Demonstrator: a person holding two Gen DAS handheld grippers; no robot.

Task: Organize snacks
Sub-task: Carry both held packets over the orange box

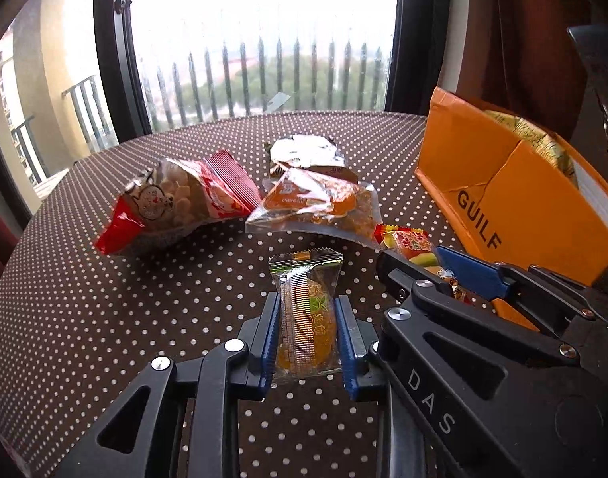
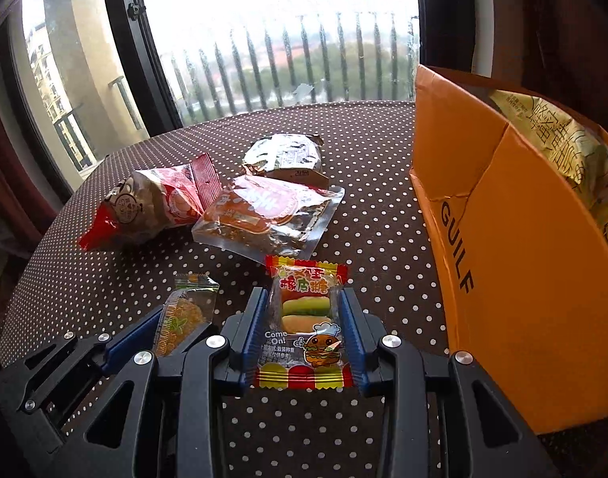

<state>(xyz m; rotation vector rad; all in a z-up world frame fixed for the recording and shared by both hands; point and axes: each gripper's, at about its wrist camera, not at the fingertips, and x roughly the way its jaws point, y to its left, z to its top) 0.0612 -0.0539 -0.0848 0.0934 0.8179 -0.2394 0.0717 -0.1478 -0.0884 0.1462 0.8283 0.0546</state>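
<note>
Both claws are pointing steeply down over the polka-dot surface, side by side. The left claw is pinching a clear packet with an orange jelly snack; the right claw is gripping a burger gummy packet. To the right an orange box is standing open, holding a gold-printed bag. A red biscuit bag, an orange pouch and a silver packet are lying beyond.
</note>
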